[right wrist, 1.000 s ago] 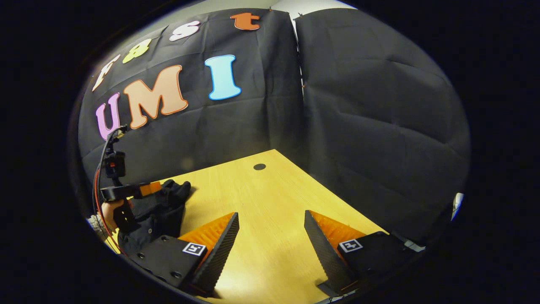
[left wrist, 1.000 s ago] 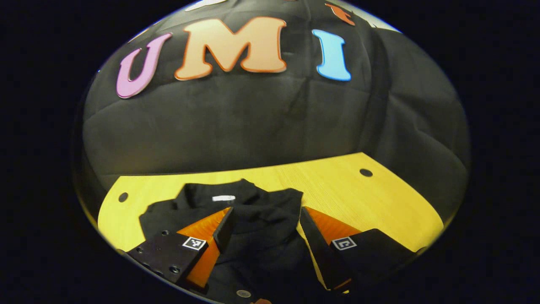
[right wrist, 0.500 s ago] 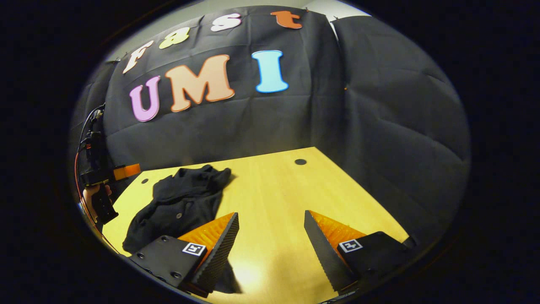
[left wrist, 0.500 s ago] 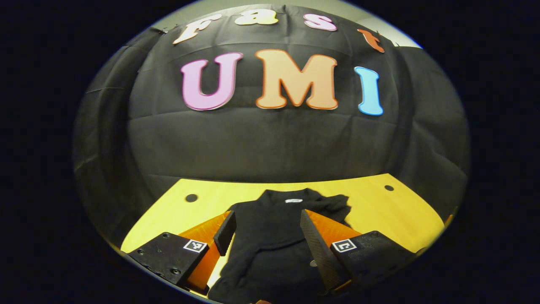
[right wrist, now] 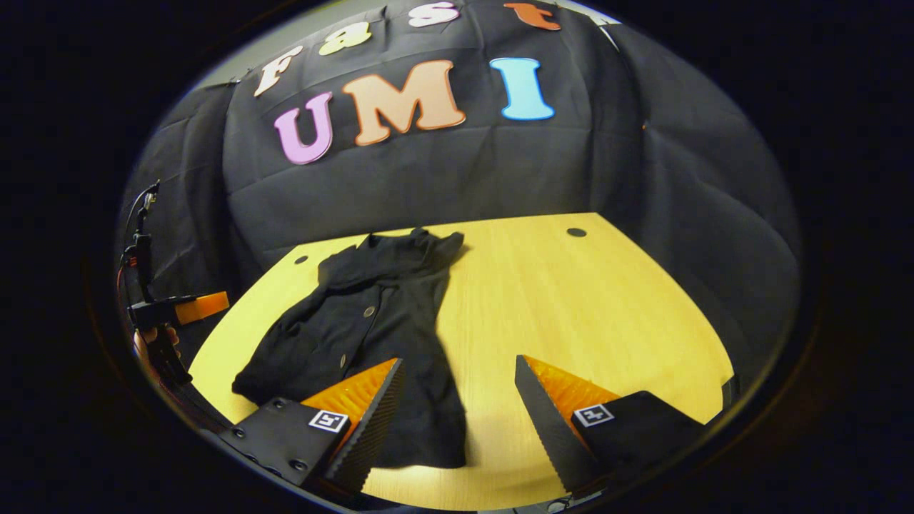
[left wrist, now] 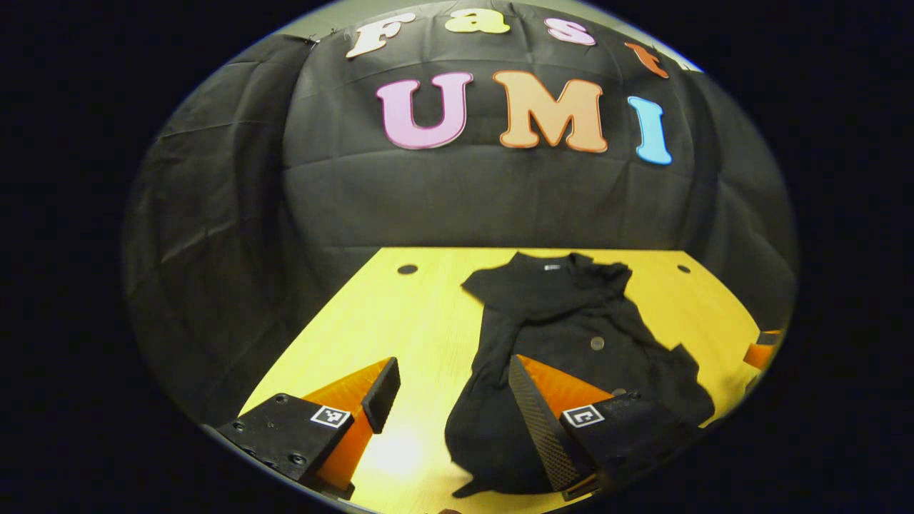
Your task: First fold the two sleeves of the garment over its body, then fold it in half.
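On the table [right wrist: 571, 300] the garment [right wrist: 371, 335] now lies released, both the left gripper [left wrist: 450, 400] and right gripper [right wrist: 460, 407] pulled back, jaws spread.

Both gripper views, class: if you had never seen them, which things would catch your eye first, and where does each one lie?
First the black garment, lying rumpled lengthwise on the yellow wooden table, collar toward the far wall. Next the right gripper, open at the bottom of its own view, above the garment's near end and bare wood. Far left in that view, a hand holds the left gripper, also open.
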